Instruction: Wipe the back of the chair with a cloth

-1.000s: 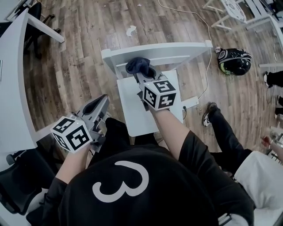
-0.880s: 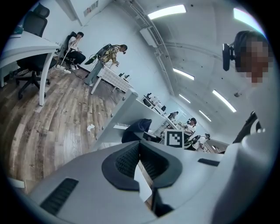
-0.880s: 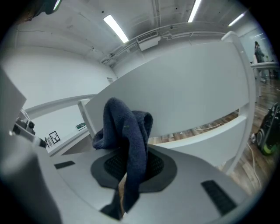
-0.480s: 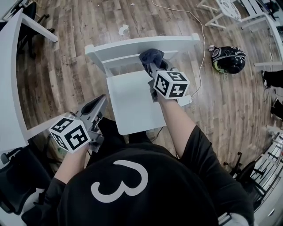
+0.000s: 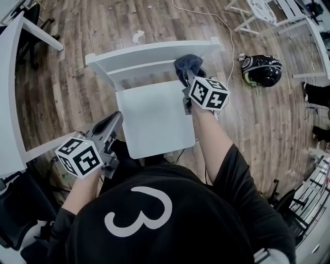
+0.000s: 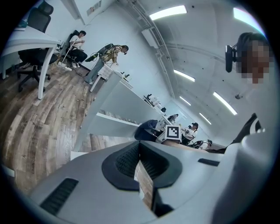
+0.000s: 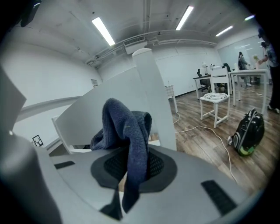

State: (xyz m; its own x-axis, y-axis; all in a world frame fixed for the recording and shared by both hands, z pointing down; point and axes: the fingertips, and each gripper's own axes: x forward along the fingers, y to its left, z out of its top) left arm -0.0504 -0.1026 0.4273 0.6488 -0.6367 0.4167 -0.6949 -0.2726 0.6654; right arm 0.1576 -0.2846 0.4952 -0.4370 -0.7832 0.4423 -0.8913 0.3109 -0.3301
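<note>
A white wooden chair (image 5: 154,121) stands in front of me, its back (image 5: 149,54) across the far side of the seat. A dark blue cloth (image 5: 186,66) is bunched against the right end of the chair back, and my right gripper (image 5: 190,77) is shut on it. In the right gripper view the cloth (image 7: 129,131) hangs between the jaws, pressed to the chair's white back slat (image 7: 98,113) by its right post. My left gripper (image 5: 109,126) hangs off the seat's near left corner, shut, with nothing in it.
A white desk (image 5: 13,103) runs along the left. A black helmet (image 5: 262,69) lies on the wood floor to the right, and a white cable (image 5: 227,31) trails past the chair. More white furniture (image 5: 268,15) stands at the far right. Other people stand in the room.
The right gripper has slid the cloth rightward along the chair back, from its middle to its right end. The left gripper has stayed where it was.
</note>
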